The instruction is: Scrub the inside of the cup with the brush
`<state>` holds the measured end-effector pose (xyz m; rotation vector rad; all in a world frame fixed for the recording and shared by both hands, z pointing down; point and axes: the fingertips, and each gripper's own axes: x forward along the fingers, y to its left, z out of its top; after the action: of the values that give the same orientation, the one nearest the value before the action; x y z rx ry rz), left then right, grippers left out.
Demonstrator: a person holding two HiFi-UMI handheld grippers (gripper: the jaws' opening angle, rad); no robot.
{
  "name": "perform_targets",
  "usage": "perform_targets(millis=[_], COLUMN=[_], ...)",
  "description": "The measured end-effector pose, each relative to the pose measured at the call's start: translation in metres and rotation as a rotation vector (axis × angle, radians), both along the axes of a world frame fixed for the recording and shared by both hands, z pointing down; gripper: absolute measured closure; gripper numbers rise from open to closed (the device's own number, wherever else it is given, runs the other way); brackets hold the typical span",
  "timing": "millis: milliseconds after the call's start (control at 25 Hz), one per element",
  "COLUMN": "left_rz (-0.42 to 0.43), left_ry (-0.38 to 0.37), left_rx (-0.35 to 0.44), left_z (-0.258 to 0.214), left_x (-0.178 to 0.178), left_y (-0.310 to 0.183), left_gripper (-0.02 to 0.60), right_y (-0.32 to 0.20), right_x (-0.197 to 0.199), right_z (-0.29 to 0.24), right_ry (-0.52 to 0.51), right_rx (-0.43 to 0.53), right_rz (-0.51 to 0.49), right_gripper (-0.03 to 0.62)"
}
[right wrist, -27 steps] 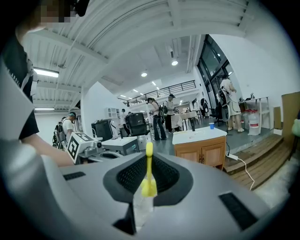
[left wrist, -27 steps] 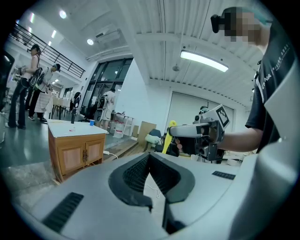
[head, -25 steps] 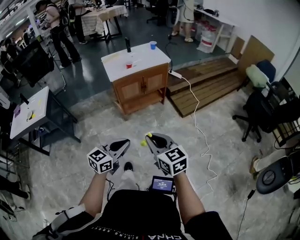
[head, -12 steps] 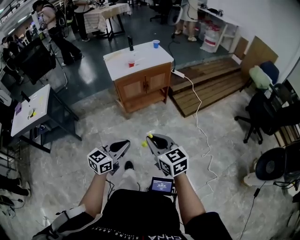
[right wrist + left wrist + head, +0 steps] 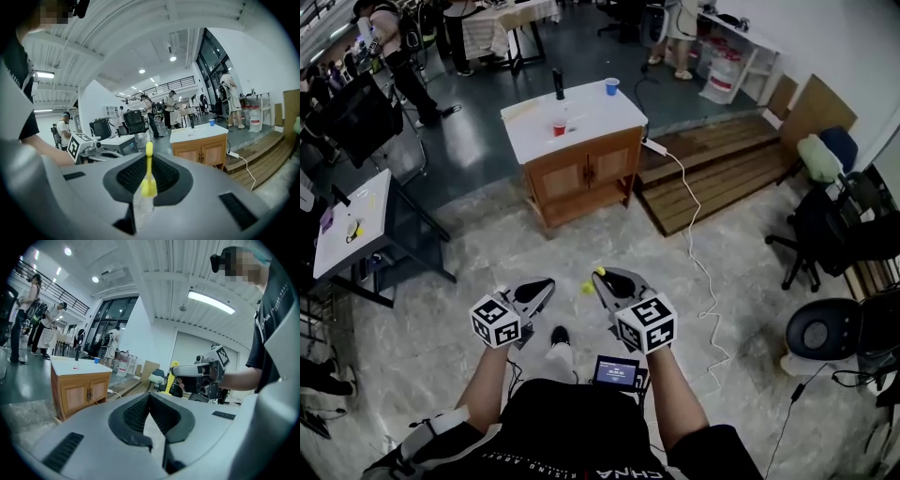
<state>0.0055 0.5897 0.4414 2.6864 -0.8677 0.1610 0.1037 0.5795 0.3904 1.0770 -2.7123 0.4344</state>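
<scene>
My right gripper (image 5: pixel 598 275) is shut on a yellow brush (image 5: pixel 149 174), whose handle sticks out past the jaws; its yellow end also shows in the head view (image 5: pixel 587 288). My left gripper (image 5: pixel 546 284) is shut with nothing in it, its jaws meeting at a point (image 5: pixel 150 397). Both are held at waist height over the marble floor, close together. Far ahead, a red cup (image 5: pixel 559 129) and a blue cup (image 5: pixel 611 86) stand on the white top (image 5: pixel 586 114) of a wooden cabinet (image 5: pixel 201 149).
A black bottle (image 5: pixel 558 84) stands at the cabinet's back edge. A white cable (image 5: pixel 698 258) runs across the floor on the right, by wooden pallets (image 5: pixel 712 169). Office chairs (image 5: pixel 825 225) are on the right, a white table (image 5: pixel 352 225) on the left, and people stand far back.
The head view has shifted a little and the left gripper sits slightly further left. Both grippers keep their pose, and the brush stays in the right one.
</scene>
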Motion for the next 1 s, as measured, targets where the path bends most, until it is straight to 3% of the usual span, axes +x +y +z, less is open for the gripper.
perform_targets(millis=[480,1000], left_rz=[0.033,0.098], left_ry=[0.058,0.042], left_rx=[-0.008,-0.005], left_z=[0.004,0.012], left_x=[-0.03,-0.078], left_y=[-0.094,-0.183], left_gripper=[0.577,0.578], right_y=[-0.093,-0.178], right_x=[-0.019,-0.063], right_z=[0.004,0.009], right_ry=[0.048,0.071], right_rx=[-0.002,-0.017], right_rz=[0.064,0.133], right_gripper=[0.554,0.554])
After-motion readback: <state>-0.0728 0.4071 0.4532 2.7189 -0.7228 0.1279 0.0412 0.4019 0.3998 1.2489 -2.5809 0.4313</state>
